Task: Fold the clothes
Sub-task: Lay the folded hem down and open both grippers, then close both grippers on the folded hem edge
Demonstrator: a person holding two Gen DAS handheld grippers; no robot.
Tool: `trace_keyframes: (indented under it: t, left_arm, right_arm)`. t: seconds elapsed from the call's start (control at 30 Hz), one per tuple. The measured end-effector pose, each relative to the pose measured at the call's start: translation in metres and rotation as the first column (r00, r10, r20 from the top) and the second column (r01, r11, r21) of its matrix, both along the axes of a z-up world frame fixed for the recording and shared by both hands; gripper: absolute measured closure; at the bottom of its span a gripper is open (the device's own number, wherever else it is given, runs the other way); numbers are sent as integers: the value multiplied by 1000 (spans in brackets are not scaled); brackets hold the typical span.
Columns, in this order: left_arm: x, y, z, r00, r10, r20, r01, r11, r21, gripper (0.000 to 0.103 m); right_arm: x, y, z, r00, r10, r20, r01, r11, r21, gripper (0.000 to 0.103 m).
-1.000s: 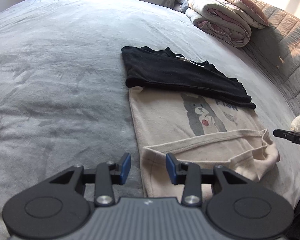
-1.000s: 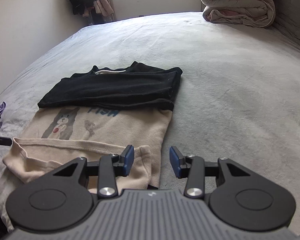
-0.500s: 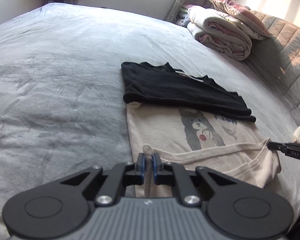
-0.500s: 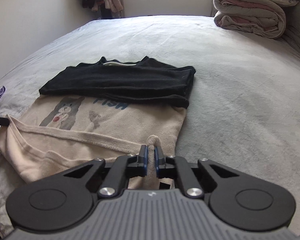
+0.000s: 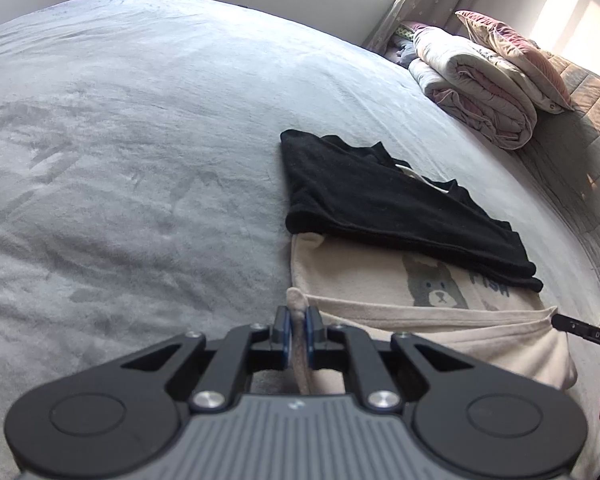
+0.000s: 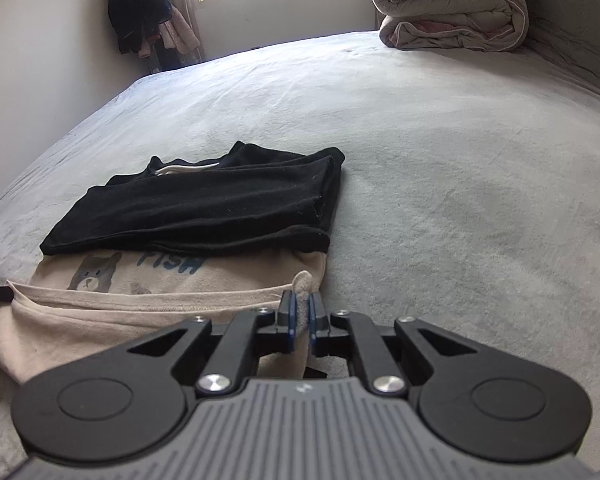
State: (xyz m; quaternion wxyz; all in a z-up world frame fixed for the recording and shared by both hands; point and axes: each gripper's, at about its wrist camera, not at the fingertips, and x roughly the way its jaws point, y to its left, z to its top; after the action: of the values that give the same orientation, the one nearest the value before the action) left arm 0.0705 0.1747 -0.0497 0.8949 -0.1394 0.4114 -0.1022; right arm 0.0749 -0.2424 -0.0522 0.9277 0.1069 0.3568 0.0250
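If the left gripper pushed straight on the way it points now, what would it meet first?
Likely the beige shirt it is already pinching: the left gripper points down across that cloth, with the folded black garment next beyond. Depth is hard to judge through the fisheye.

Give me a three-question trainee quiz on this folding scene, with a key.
1. True or false: both grippers are shut on the beige shirt.
2. What lies on the far part of the beige shirt? A) black garment B) rolled duvet C) pillow
3. Fill in: the left gripper and right gripper each pinch a near ____ of the shirt.

Key: 1 true; 2 A; 3 corner.
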Motion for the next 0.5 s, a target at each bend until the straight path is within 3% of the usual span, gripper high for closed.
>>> trace_keyframes:
  t: [0.17, 0.27, 0.37, 0.5]
  left_arm:
    - [0, 1, -4, 1000, -18, 5, 18, 1000, -4, 92]
    - [-5, 3, 7, 999, -25, 38, 25, 1000, -7, 84]
    - [-12, 2, 20, 995, -47, 89, 47, 999, 12, 80]
    - [-15, -18, 30, 977, -165, 134, 158, 985, 63, 71]
  right_arm:
    - [0, 3, -1, 1000, 4, -10, -4, 1000, -15, 91]
    - [-3, 10, 9, 1000, 19, 14, -18, 997, -77, 64]
    - [-7, 20, 19, 996, 80, 44, -75, 991, -110, 63]
    - [-7, 44, 25, 978, 201, 47, -192, 970, -147, 63]
